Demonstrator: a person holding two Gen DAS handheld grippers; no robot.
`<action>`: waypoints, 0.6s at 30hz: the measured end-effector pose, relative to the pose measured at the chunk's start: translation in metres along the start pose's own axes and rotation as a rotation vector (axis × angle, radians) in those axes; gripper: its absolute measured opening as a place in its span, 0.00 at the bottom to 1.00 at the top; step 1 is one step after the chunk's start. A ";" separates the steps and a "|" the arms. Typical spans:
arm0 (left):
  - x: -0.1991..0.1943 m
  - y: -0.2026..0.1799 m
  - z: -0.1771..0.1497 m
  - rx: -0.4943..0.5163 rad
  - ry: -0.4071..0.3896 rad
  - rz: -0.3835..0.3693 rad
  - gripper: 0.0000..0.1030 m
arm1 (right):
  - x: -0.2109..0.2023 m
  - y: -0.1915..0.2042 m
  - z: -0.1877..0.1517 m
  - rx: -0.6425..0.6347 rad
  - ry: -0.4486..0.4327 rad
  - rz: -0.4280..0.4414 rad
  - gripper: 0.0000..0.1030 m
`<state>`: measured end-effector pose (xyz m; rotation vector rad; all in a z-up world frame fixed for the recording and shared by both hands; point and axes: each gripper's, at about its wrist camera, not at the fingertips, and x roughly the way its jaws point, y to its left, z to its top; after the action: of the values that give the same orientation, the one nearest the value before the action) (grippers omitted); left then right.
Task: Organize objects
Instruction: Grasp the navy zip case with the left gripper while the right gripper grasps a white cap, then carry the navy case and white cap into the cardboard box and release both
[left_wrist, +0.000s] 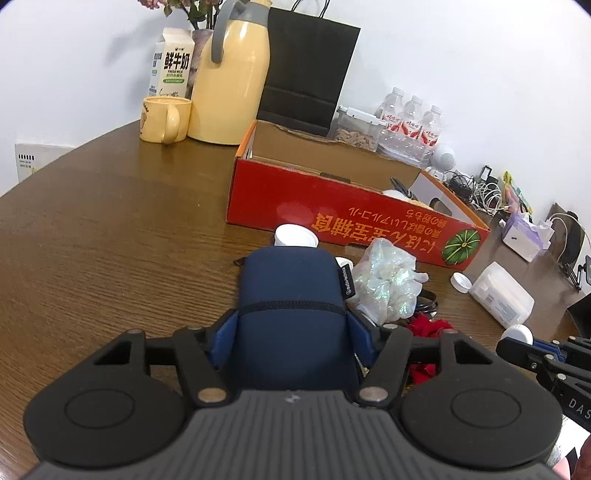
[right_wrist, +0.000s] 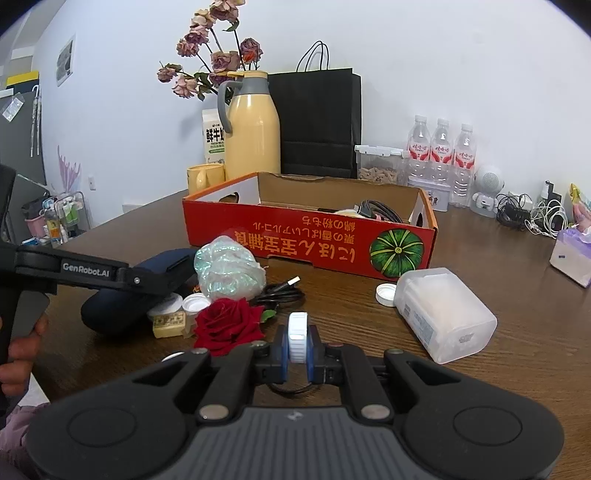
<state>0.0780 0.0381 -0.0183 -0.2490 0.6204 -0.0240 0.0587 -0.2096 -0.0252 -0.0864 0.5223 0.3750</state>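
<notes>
Now the left gripper (left_wrist: 291, 325) has its jaws on both sides of a dark blue pouch (left_wrist: 291, 295). The blue pads touch its sides, so it looks gripped, and I think it is ready to be lifted into the red box (left_wrist: 332, 218). The pouch lies on the desk (left_wrist: 110, 240), close in front of the box.

Meanwhile the right gripper (right_wrist: 297, 345) is clenched on a small white cap (right_wrist: 297, 332), held on its edge between the pads. It hangs low over the desk, a little way from the box, maybe waiting its turn.

Lots of little things sit around the pouch. A shiny plastic wad (right_wrist: 229, 269) is just beside it. A red rose (right_wrist: 227, 325), a black cable (right_wrist: 280, 291) and small white lids (right_wrist: 195, 303) lie close by. A clear tub (right_wrist: 443, 314) lies on its side to the right. The box wall stands between the pouch and the inside, so the pouch must go up and over. The wad could get bumped.
</notes>
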 end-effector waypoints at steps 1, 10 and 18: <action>-0.002 -0.001 0.001 0.007 -0.007 0.000 0.62 | 0.000 0.000 0.000 -0.001 -0.001 0.000 0.08; -0.022 -0.012 0.020 0.078 -0.103 0.010 0.62 | -0.003 -0.002 0.013 -0.017 -0.034 -0.003 0.08; -0.019 -0.034 0.056 0.149 -0.176 0.003 0.62 | 0.007 -0.006 0.049 -0.040 -0.110 -0.003 0.08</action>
<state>0.0963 0.0190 0.0447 -0.1047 0.4413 -0.0446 0.0895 -0.2046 0.0138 -0.1047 0.4058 0.3849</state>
